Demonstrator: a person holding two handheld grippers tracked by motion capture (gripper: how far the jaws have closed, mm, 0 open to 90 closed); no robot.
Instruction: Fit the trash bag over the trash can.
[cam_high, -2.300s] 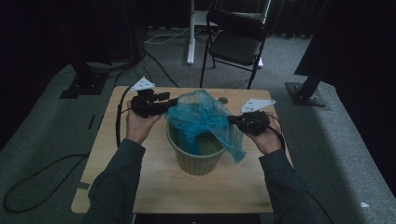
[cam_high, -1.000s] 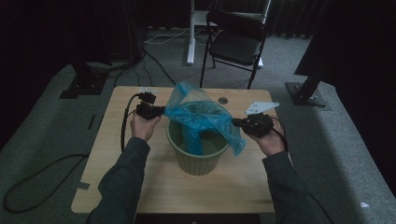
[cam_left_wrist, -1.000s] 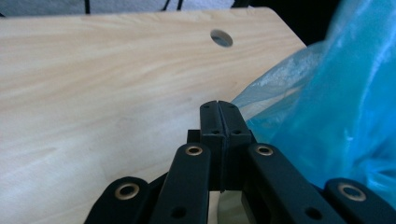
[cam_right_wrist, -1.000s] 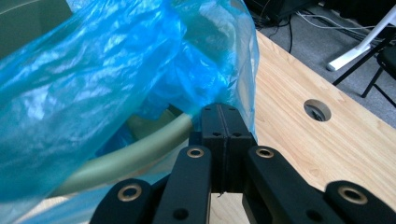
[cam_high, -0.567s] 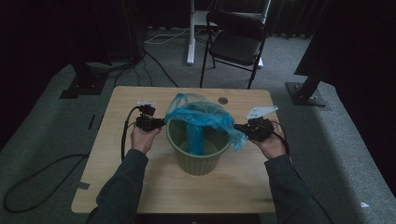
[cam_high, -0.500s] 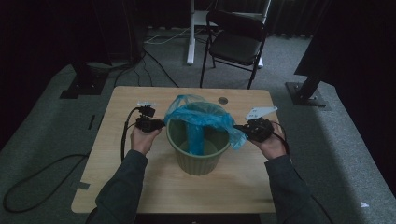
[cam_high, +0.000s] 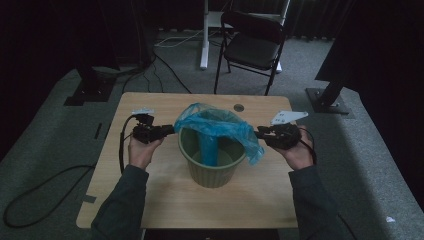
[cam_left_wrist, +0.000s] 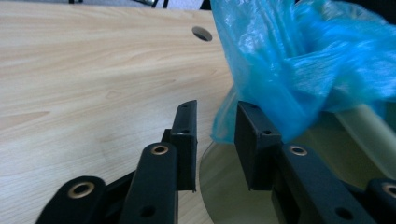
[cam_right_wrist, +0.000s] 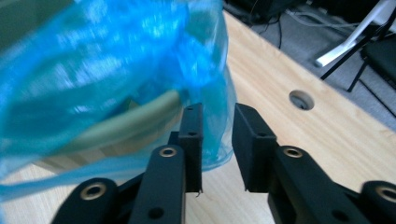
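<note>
Blue bag (cam_high: 215, 125) draped over rim of green bin (cam_high: 210, 162) at centre of tabletop (cam_high: 160, 195), left gripper (cam_high: 167, 131) and right gripper (cam_high: 260, 133) flanking bin, jaws of both just opened and parted, bag edge loose between them.

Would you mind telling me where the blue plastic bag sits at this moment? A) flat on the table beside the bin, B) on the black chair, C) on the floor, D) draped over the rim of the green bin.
D: the blue plastic bag hangs over the rim of the green bin, with part of it dropping inside.
</note>
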